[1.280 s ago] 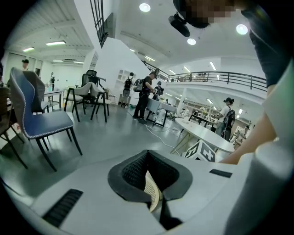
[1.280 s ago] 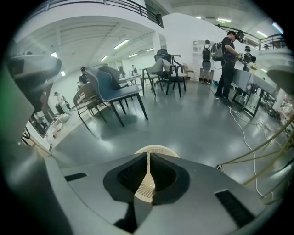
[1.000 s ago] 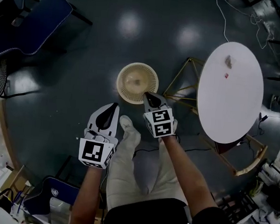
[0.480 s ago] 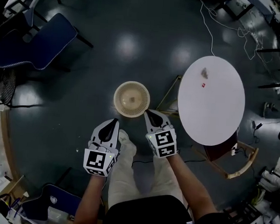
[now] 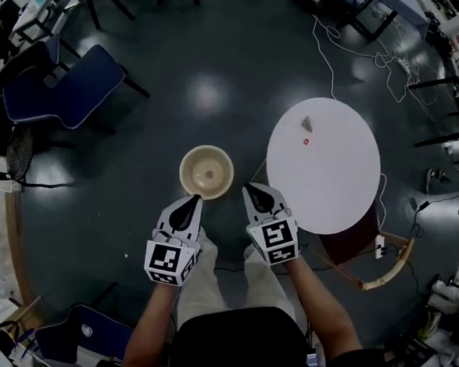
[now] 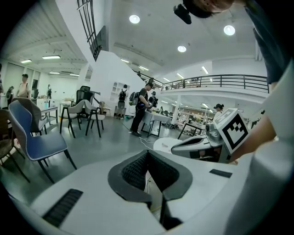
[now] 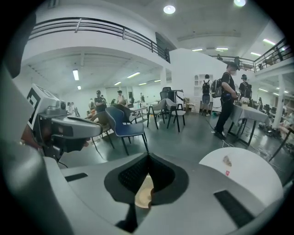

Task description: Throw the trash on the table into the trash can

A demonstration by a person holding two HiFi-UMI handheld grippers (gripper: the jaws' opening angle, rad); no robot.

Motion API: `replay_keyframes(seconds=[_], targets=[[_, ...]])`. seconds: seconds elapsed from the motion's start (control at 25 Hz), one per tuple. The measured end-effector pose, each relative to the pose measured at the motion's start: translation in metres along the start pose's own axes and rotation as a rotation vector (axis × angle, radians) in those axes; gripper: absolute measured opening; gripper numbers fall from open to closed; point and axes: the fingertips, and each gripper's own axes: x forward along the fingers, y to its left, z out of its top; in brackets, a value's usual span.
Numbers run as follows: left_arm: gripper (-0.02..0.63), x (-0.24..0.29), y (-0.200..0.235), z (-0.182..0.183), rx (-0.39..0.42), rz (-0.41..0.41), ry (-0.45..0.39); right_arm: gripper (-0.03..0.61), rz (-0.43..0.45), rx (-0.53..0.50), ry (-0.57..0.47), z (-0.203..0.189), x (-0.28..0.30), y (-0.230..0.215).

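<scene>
Left gripper [image 5: 190, 203]: jaws clenched, empty
Right gripper [image 5: 250, 191]: jaws clenched, empty
Tabletop [image 5: 331, 190]: crumpled scrap [image 5: 307, 125], red scrap [image 5: 305, 142]
Trash can [image 5: 182, 170]: on floor [image 5: 126, 203]

Head view is looking steeply down from well above: trash can [image 5: 190, 156] centre frame, white table [image 5: 331, 186] right of it. Left gripper view is looking low across the hall, catching the right gripper [image 6: 174, 148] centre right. Right gripper view is facing likewise, catching the left gripper [image 7: 98, 130] at left, same white table lower right.
</scene>
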Motion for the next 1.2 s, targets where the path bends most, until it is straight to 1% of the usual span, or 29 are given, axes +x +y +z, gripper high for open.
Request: replay_keyframes(seconds=[0.16,0.32,0.48,0.56,0.68,0.88,0.96,1.2], targets=[[0.015,-0.002,-0.033,0.02,0.003,-0.01,0.0,0.018,-0.011,0.007,-0.021,0.012,-0.039,-0.016],[0.014,0.005,-0.074,0.031,0.056,-0.024,0.014,0.018,-0.035,0.016,-0.034,0.01,-0.076,-0.042],[0.015,0.016,-0.111,0.043,0.063,-0.048,-0.039,0.018,-0.059,0.027,-0.043,0.001,-0.105,-0.07],[0.015,0.025,-0.123,0.045,0.07,-0.065,-0.049,0.018,-0.07,0.03,-0.049,-0.003,-0.113,-0.081],[0.015,0.046,-0.145,0.046,0.094,-0.083,-0.041,0.018,-0.083,0.035,-0.052,-0.01,-0.125,-0.103],[0.015,0.088,-0.188,0.044,0.135,-0.117,-0.022,0.018,-0.113,0.057,-0.049,-0.033,-0.151,-0.149],[0.015,0.105,-0.195,0.041,0.153,-0.119,-0.014,0.018,-0.122,0.067,-0.047,-0.041,-0.155,-0.164],[0.015,0.152,-0.218,0.036,0.154,-0.139,-0.003,0.018,-0.14,0.097,-0.051,-0.062,-0.167,-0.207]])
